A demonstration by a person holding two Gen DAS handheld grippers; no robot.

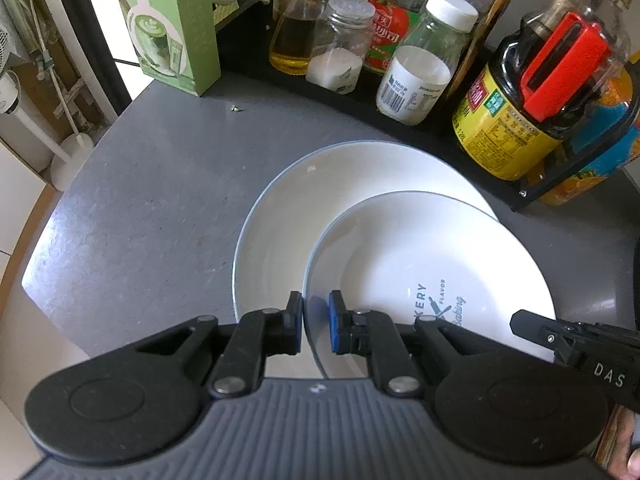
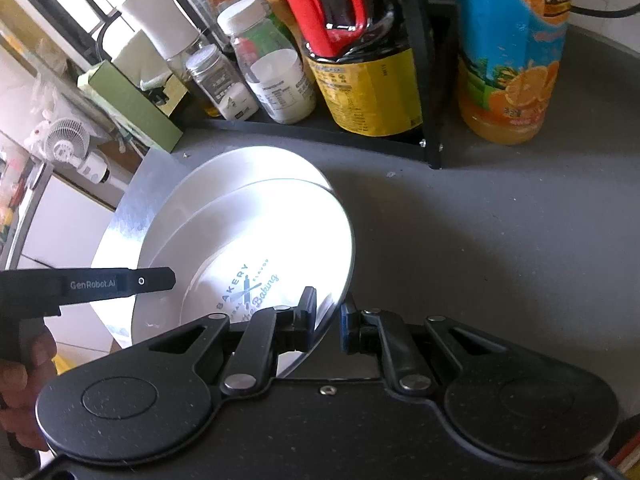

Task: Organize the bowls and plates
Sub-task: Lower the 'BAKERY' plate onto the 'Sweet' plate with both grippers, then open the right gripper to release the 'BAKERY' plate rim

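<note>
A white plate with blue "Bakery" print (image 1: 432,264) is held tilted over a larger white plate (image 1: 320,184) that lies on the dark grey table (image 1: 152,200). My left gripper (image 1: 315,326) straddles the printed plate's left rim with a small gap at each pad. My right gripper (image 2: 328,320) straddles the same plate's right rim (image 2: 340,280), pads close to it. In the right wrist view the printed plate (image 2: 260,248) hides most of the larger plate (image 2: 248,164). The right gripper's body (image 1: 576,344) shows in the left wrist view, the left gripper's body (image 2: 100,282) in the right wrist view.
A black rack (image 1: 532,192) behind the plates holds several bottles and jars, including a dark soy sauce jug (image 1: 532,92). A green carton (image 1: 168,28) stands at the back left. An orange juice bottle (image 2: 512,48) stands right of the rack. The table edge (image 1: 44,248) curves at left.
</note>
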